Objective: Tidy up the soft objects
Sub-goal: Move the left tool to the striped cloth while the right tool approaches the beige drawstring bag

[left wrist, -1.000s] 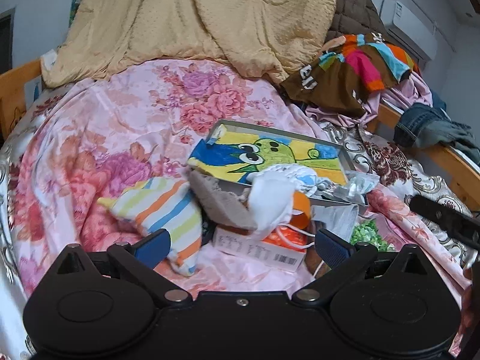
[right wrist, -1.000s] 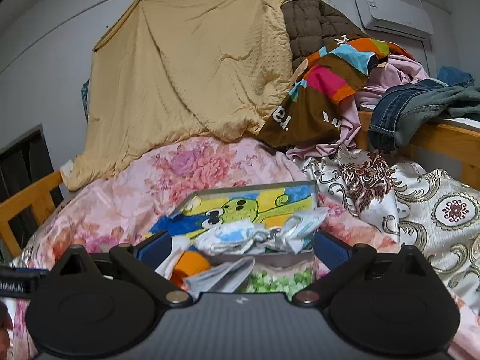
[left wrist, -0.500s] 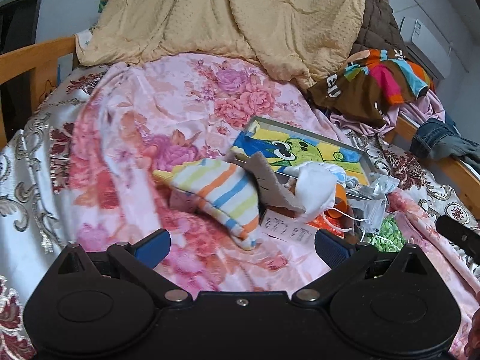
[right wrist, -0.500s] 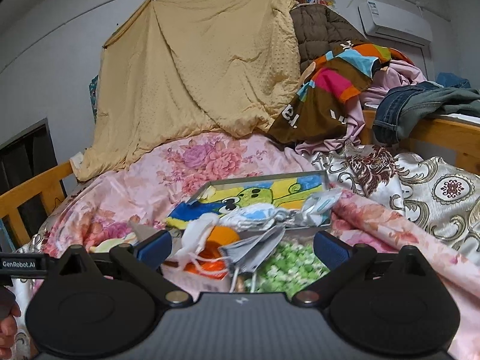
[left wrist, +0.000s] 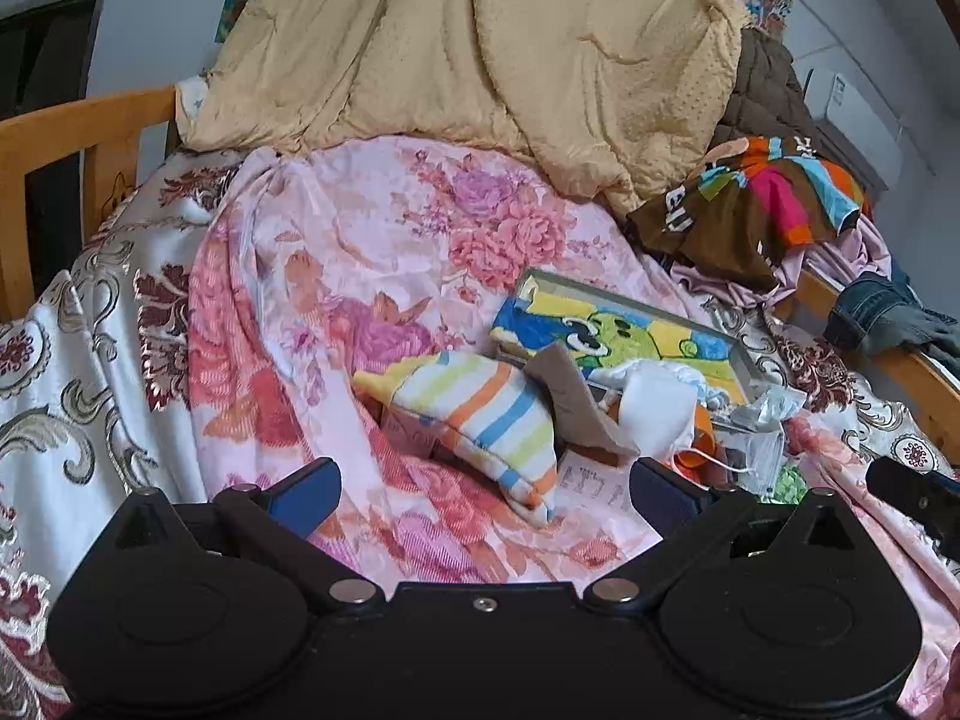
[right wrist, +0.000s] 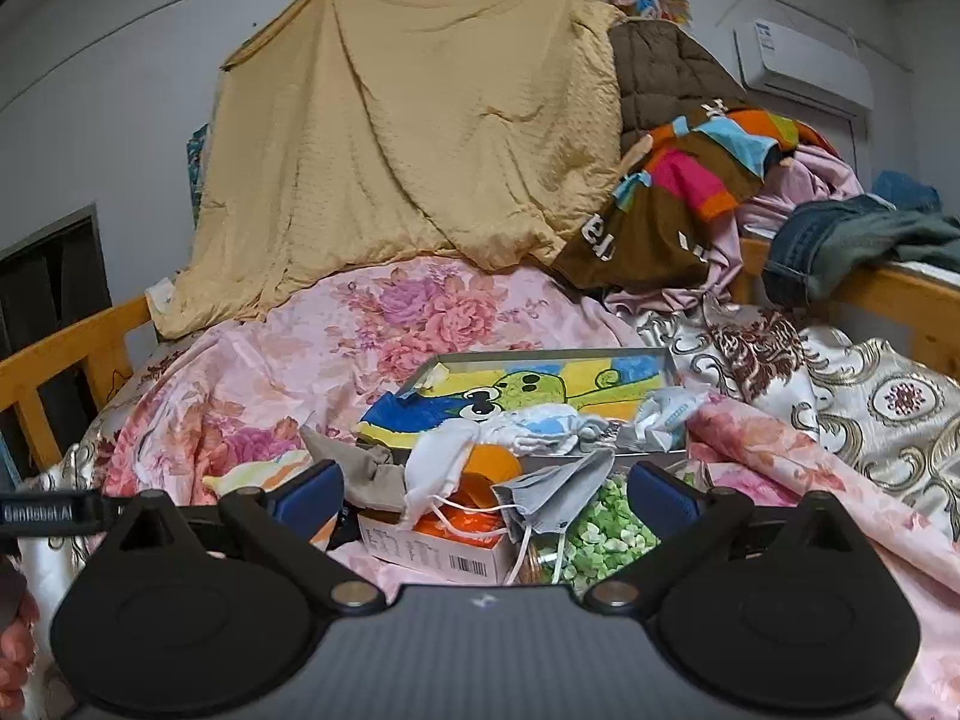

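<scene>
Striped pillow (left wrist: 480,420) lies on the floral quilt (left wrist: 372,276) beside the metal tray (left wrist: 624,324); I note my left gripper (left wrist: 483,489) and right gripper (right wrist: 486,492) both spread wide, holding nothing.

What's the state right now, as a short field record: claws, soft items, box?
left claw: open, empty, over pink quilt
right claw: open, empty, near the pile
striped pillow: on quilt, ahead of left claw
white mask: on top of the pile, over orange carton
grey mask: draped beside white mask
box: holds cartoon towel
</scene>
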### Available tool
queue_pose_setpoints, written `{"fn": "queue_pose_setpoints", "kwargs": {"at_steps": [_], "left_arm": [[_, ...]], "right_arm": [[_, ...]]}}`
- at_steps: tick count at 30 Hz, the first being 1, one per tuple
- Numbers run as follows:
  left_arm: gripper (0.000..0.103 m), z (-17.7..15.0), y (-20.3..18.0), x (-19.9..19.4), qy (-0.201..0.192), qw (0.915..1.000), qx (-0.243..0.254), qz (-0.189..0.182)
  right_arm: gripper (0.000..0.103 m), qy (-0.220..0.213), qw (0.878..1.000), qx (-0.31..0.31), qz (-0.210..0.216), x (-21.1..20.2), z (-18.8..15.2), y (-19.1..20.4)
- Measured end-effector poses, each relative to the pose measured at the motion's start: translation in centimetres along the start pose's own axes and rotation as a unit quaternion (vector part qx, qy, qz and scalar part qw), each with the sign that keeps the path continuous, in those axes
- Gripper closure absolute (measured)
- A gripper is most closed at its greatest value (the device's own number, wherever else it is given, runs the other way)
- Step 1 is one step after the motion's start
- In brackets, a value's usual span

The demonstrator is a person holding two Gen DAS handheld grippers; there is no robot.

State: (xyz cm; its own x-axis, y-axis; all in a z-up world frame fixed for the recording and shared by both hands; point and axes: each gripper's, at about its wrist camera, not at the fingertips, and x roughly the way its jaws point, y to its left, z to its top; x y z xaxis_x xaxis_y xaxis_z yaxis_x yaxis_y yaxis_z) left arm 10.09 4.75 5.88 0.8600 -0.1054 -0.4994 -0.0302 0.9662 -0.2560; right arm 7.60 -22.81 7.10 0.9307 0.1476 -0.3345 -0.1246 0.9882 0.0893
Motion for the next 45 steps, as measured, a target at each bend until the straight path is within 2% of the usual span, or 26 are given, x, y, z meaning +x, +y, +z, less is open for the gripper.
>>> {"fn": "queue_pose_setpoints", "kwargs": {"at_steps": [9, 21, 27, 34, 41, 45], "left_arm": [[0.001, 0.1, 0.1, 1.9, -0.007, 0.9998, 0.017, -0.004], [0.001, 0.2, 0.9, 6.4, -0.015, 0.9987, 0.038, -0.032], [0.001, 0.5, 0.9, 8.8, -0.014, 0.9979, 0.037, -0.051], [0.001, 0.1, 1.7, 11.0, 0.008, 0.9972, 0.016, -0.073], [0.006, 0.9, 2.9, 12.5, 0.007, 0.9956, -0.013, -0.092], [0.008, 1.2, 3.4, 13.3, 0.01, 0.9943, -0.025, -0.103]], "right_arm": [[0.0, -0.005, 1.0, -0.021, 0.006, 2.1, -1.1, -0.2], [0.0, 0.008, 0.995, -0.097, 0.037, 8.4, -3.1, 3.2], [0.0, -0.01, 0.985, -0.166, 0.038, 10.0, -3.9, 5.1], [0.003, -0.034, 0.969, -0.24, 0.041, 11.7, -5.3, 7.4], [0.012, -0.036, 0.957, -0.283, 0.053, 13.6, -6.2, 9.3], [0.016, -0.028, 0.955, -0.291, 0.054, 14.7, -6.5, 9.4]]}}
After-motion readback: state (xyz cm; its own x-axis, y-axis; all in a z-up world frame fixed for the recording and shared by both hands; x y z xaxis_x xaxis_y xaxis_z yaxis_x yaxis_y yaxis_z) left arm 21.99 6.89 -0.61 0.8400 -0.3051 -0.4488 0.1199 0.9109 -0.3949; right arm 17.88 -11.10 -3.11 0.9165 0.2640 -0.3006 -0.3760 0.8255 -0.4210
